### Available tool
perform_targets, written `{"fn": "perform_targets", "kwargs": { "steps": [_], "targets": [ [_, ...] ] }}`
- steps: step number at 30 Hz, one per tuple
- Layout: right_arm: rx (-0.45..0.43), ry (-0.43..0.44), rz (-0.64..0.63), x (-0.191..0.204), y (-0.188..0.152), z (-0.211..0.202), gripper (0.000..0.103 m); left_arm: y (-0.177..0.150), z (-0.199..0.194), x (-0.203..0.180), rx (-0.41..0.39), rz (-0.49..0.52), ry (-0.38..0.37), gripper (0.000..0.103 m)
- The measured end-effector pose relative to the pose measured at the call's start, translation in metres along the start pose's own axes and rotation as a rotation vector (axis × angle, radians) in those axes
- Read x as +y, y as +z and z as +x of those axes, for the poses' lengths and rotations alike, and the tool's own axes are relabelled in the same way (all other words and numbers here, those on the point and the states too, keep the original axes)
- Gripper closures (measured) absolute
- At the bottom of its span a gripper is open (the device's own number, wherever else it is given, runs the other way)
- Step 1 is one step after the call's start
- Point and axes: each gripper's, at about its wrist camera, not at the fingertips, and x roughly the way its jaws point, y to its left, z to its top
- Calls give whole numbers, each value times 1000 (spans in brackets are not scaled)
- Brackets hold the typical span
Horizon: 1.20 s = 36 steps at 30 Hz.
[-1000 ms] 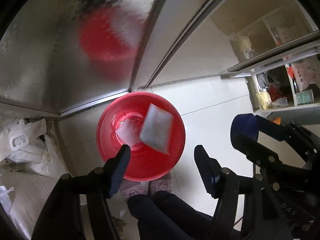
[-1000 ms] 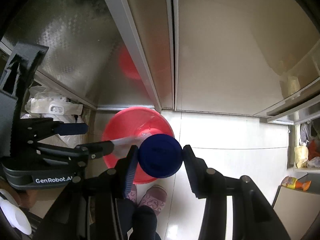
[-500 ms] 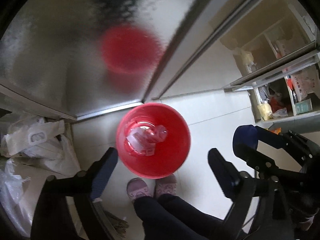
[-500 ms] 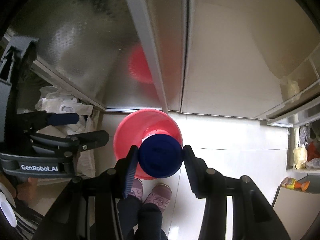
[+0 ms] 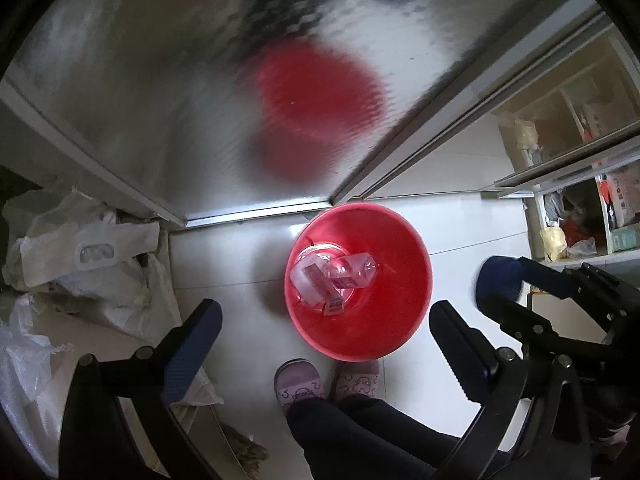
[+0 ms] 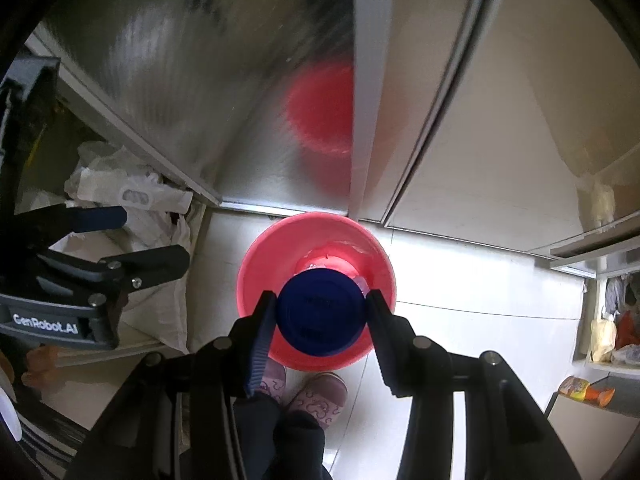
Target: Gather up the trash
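Blue lid point(image 6: 322, 316) sat clamped in my right gripper point(image 6: 322, 320) over the red bin's point(image 5: 400, 240) near rim, ready to drop. Left gripper point(image 5: 326, 332), jaws just opened wide, was empty; wrappers point(image 5: 328, 280) lay on the bin bottom.

Lit softly by daylight, brightest as glare on the pale floor tiles point(image 6: 460, 280) right of the red bucket point(image 5: 384, 320). Mirrored as a blurred red smear in the textured metal door point(image 5: 180, 100) above the bucket. Bent and blackened toward every fisheye corner. Smeared slightly right of the bucket in the left view.
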Motion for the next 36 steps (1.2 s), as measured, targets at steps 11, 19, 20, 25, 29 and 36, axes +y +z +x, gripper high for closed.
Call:
{"fn": "perform_targets", "kwargs": {
  "steps": [11,19,20,25,29,36],
  "targets": [
    [-17,-39,-3,12,11,-33,23,2,-48,-9,33,-17,3,0],
    [-92,-67,42,8,25,-146,22,22,-164,-51,-19,10,-23,0],
    [-104,-72,49,7,25,-161,22,24,-177,-57,-22,18,-30,0],
    [-167,-88,68,4,27,-248,15,35,-266,-95,-67,91,-35,0],
    [-243,-102,76,3,30,-318,15,41,-328,-115,-114,121,-93,0],
    [-407,-138,59,8,46,-413,6,52,-427,-136,-254,136,-80,0]
  ]
}}
